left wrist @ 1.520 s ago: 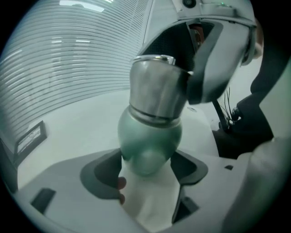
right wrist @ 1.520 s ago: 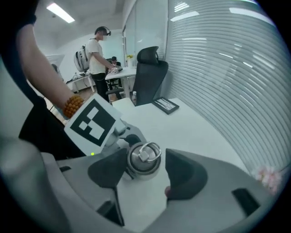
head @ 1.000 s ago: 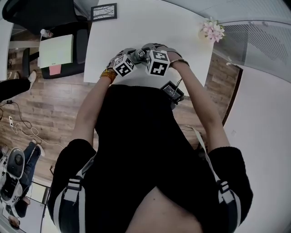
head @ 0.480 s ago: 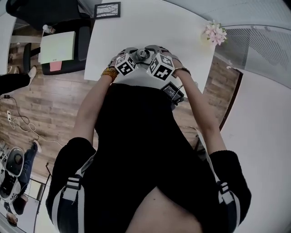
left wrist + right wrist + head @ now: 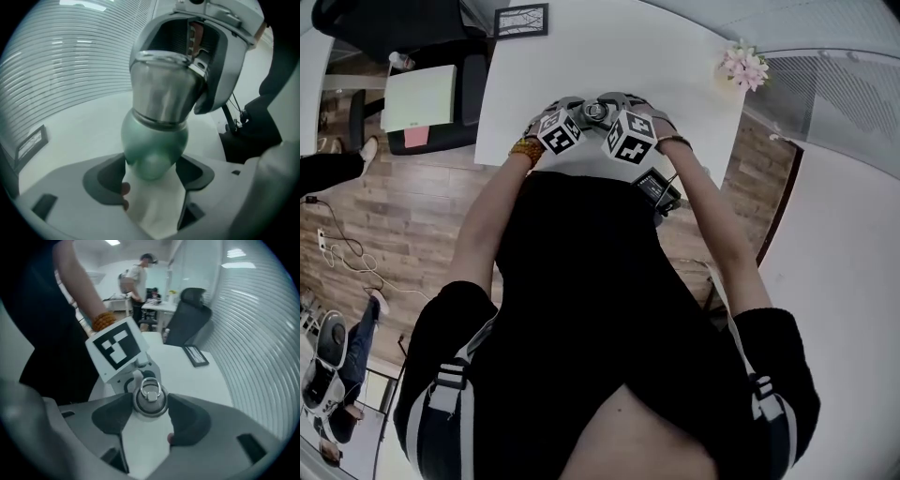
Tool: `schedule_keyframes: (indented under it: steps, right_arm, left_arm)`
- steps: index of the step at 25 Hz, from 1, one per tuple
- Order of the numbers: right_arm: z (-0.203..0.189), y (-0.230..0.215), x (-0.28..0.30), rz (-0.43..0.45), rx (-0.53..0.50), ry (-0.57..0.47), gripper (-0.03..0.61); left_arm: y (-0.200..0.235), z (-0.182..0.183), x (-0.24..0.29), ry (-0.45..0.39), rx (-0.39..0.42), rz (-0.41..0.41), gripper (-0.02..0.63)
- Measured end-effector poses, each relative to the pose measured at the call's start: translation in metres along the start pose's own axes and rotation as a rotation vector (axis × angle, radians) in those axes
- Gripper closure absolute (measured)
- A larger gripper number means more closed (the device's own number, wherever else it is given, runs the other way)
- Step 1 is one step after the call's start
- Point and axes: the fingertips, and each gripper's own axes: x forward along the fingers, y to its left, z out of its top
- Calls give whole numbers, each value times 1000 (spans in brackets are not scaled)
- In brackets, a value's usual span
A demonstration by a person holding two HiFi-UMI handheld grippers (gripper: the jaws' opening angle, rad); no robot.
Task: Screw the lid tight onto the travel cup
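Observation:
A green travel cup (image 5: 154,140) with a steel lid (image 5: 164,91) is held in the air over the near edge of the table. My left gripper (image 5: 152,161) is shut on the cup's green lower body, one dark pad on each side. From the other end, my right gripper (image 5: 150,405) has its jaws closing round the ringed lid (image 5: 150,392), and both pads touch its rim. In the head view the lid (image 5: 596,112) shows between the left gripper (image 5: 574,114) and the right gripper (image 5: 617,111). The cup's body is hidden there.
The white table (image 5: 581,56) carries a framed picture (image 5: 522,21) at its far left and pink flowers (image 5: 740,66) at its far right. A small black box (image 5: 655,189) hangs at the near edge. A black chair (image 5: 417,98) with a green pad stands left. A person (image 5: 138,282) stands far off.
The right gripper's marker cube rolled outward about the lid and has come partly back. The cup stays between both grippers, a little farther over the table than before.

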Motion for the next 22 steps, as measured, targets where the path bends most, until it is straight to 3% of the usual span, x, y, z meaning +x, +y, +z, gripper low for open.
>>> schedule_keyframes:
  steps: [3,6,8,10,13,15,18,22]
  right_arm:
    - [-4,5,3,100,-314,61,334]
    - [-5,7,3,157,-424,91,333]
    - [-4,6,3,159,-362,80,327]
    - [0,6,-1,153,-164,16,254]
    - [6,2,-9,98,181,-110,253]
    - [7,-1,-10,26,297,-150,255]
    - [7,-3,-6,-60,353,-141,269]
    - [0,-7,-2,-73,238,-68,330]
  left_arm:
    - [0,-1,1,1,0,0,272]
    - [0,-1,1,5,-10,0,272]
    - [0,-2,0,4,-15,6,272]
    - [0,-2,1,1,-20,14,272]
    - [0,0,2,6,-19,14,272]
    - [1,0,1,13,-15,9,272]
    - [1,-1,1,17,-14,5,272]
    - [0,0,2,24,-17,3,272]
